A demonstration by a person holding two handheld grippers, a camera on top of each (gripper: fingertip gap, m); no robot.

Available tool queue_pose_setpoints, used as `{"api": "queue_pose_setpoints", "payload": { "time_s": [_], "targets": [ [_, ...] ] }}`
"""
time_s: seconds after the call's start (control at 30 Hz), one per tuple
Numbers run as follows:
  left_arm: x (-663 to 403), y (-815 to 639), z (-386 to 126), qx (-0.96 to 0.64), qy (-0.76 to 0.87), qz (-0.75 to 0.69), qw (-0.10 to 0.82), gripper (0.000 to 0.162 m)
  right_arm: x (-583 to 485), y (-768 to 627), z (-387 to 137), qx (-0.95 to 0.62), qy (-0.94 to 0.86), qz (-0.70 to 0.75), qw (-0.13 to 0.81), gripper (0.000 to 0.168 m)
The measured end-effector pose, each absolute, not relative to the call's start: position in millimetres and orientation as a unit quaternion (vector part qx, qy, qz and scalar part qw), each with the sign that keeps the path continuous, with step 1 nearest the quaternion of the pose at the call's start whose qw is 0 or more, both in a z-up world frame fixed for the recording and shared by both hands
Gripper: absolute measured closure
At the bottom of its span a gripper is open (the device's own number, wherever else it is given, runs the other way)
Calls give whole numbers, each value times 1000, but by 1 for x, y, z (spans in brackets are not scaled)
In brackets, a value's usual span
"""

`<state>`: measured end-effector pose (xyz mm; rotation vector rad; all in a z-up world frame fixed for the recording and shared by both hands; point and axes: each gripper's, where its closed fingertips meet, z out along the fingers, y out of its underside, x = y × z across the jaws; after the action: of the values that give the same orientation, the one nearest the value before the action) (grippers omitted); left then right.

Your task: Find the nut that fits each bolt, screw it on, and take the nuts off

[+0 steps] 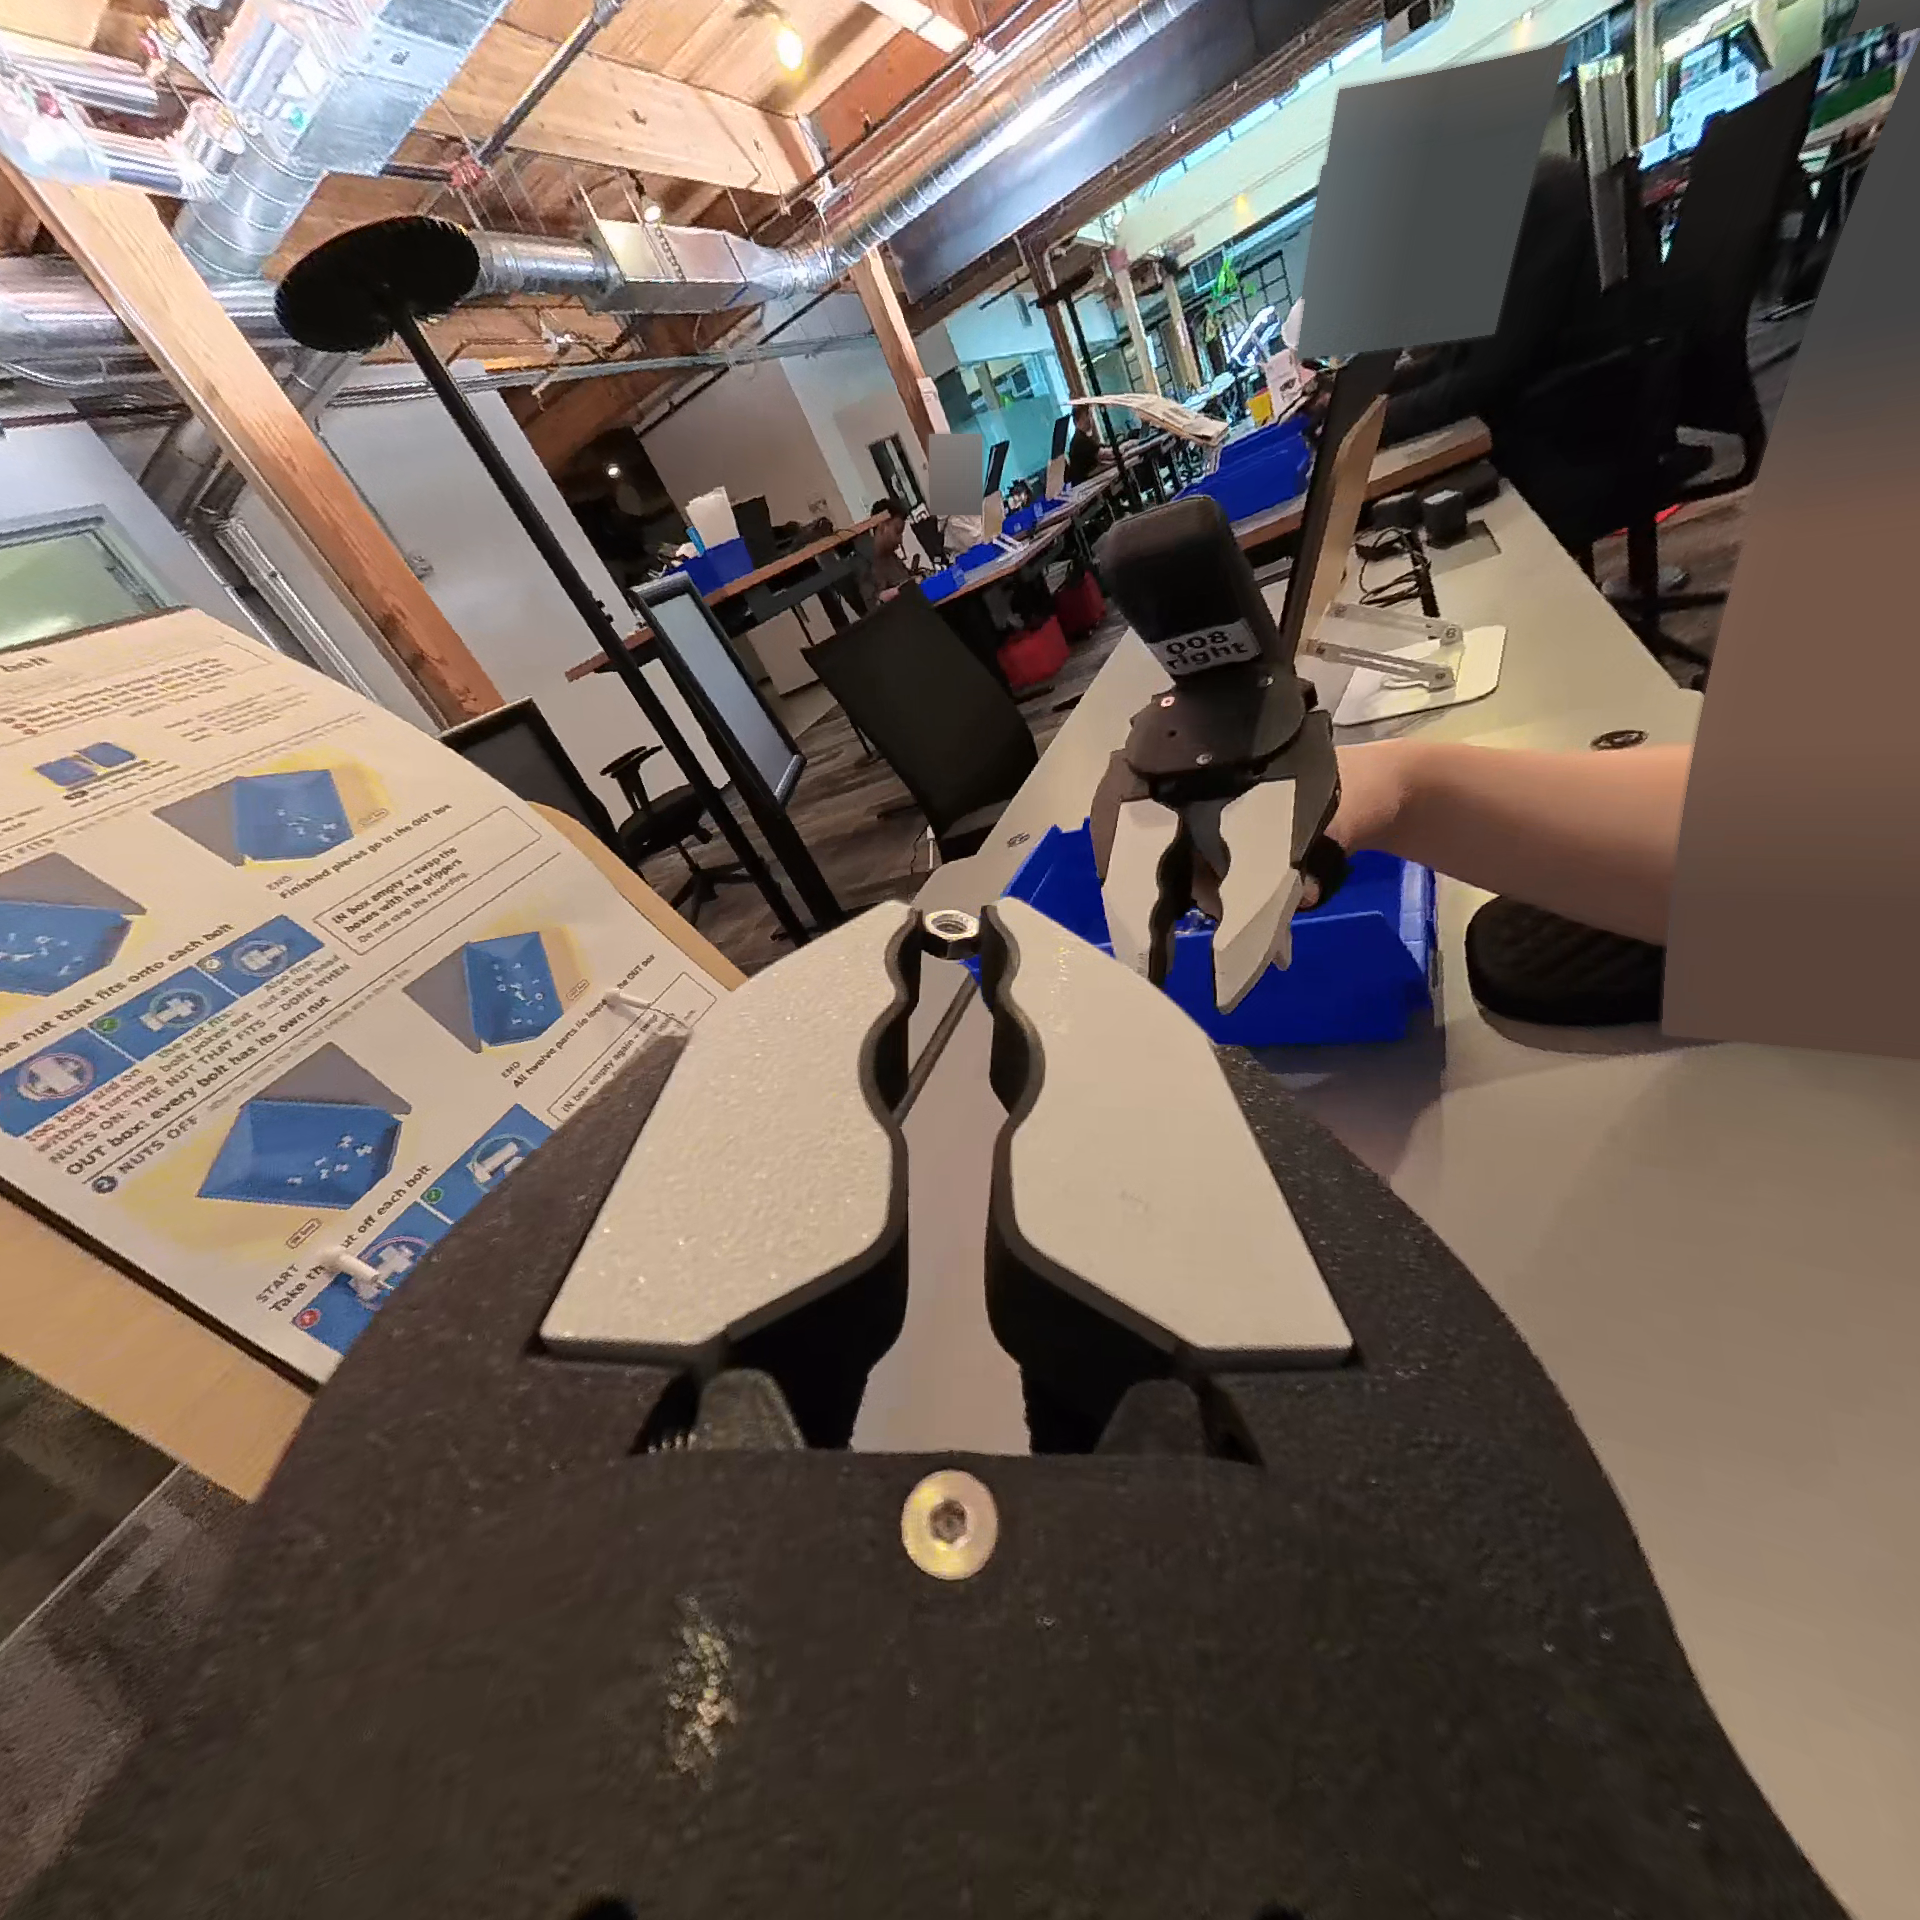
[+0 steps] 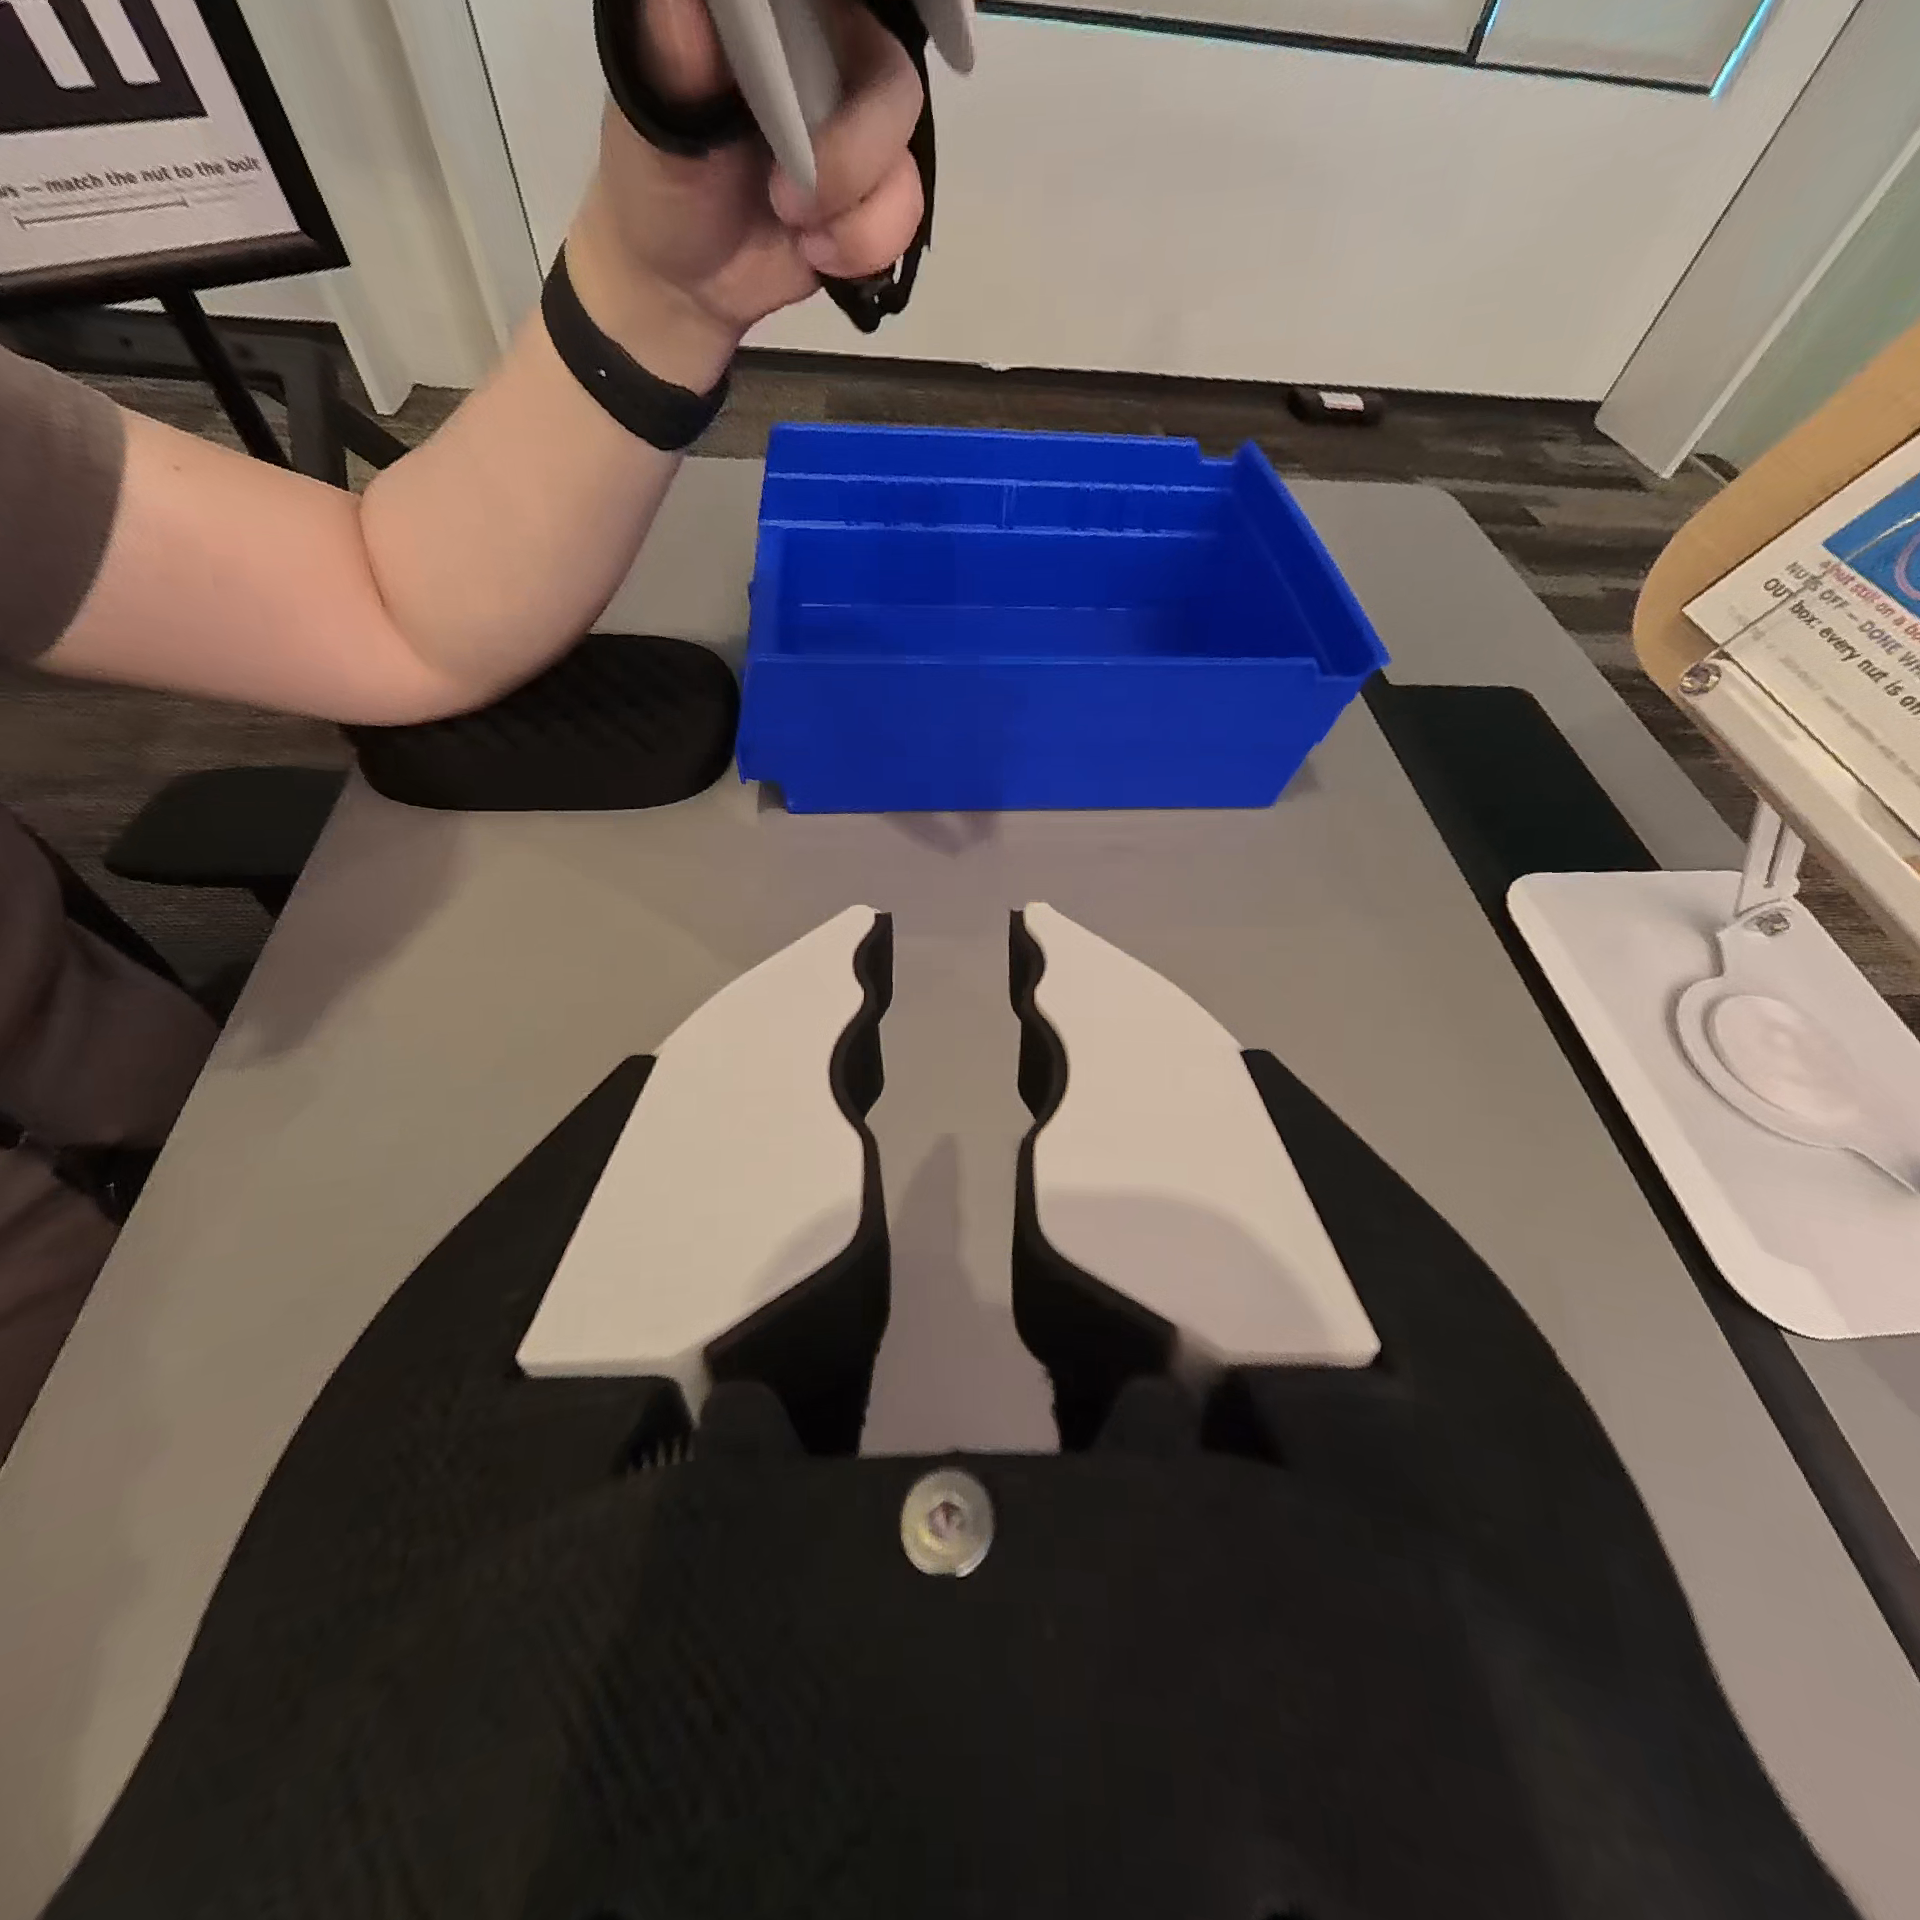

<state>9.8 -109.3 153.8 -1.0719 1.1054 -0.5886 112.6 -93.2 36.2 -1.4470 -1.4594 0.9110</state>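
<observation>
One nut (image 1: pixel 947 923) sits pinched between the tips of my left tool (image 1: pixel 948 930), lifted above the grey bench (image 1: pixel 1558 1195). In the left wrist view I count one blue bin (image 1: pixel 1320 966) beyond it, with my right tool (image 1: pixel 1205 956) hanging over it, fingers parted, nothing between them. One instruction sheet (image 1: pixel 260 987) leans at left.

From the right wrist view, my right tool (image 2: pixel 951 920) is open and empty above the bench (image 2: pixel 468 987). One blue bin (image 2: pixel 1039 727) stands ahead; I see no parts in it. One black armrest pad (image 2: pixel 551 727) touches its left side.
</observation>
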Motion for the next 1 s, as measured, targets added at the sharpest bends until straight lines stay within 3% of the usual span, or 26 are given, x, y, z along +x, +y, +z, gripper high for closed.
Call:
{"api": "queue_pose_setpoints", "payload": {
  "time_s": [0.73,0.8,0.93,1.0],
  "targets": [
    [54,-129,113,-439,600,-230,628,152,114,-92,21,-597,-592,348,415,147],
    [59,-133,108,-435,612,-225,621,152,109,-101,32,-596,-571,393,406,149],
    [70,-136,98,-422,632,-198,618,152,95,-129,108,-552,-384,659,337,156],
    [75,-138,95,-418,638,-197,616,152,95,-130,114,-544,-357,687,323,156]
  ]
}}
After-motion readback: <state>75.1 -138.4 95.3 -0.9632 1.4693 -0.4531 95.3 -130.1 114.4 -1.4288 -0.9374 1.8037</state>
